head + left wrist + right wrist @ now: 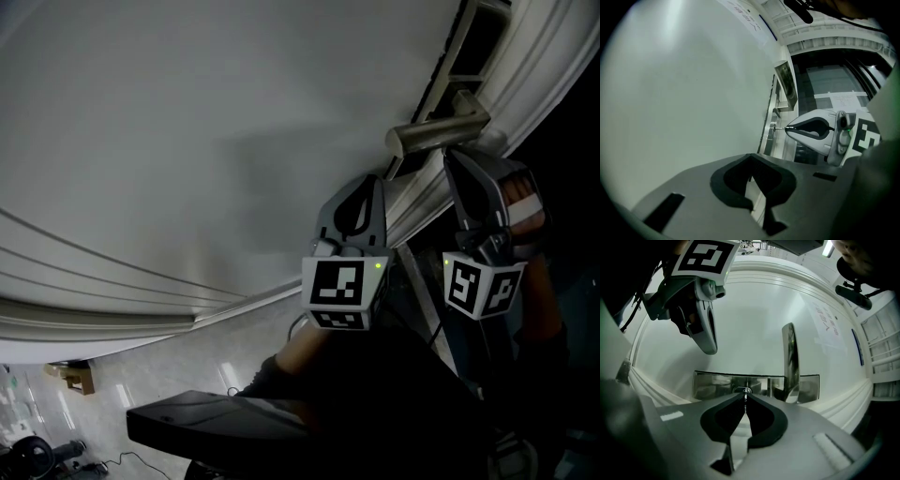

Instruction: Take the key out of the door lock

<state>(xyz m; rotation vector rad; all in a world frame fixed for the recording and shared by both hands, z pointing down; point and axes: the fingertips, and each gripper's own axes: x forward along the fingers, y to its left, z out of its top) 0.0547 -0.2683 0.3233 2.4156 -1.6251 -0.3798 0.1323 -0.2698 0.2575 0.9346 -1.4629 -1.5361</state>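
Head view: from above, steeply down along door (187, 141) face, close. Left gripper view: skims along door toward handle (786, 86), right gripper (787, 127) seen side-on. Right gripper view: square to door, very near plate (712, 385) and key (745, 393). All three share handle.

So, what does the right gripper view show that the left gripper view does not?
Only the right gripper view: the left gripper from outside, with its marker cube. Only the left gripper view: the right gripper from the side, shut on the key. Both: the white door, the door handle and the lock plate.
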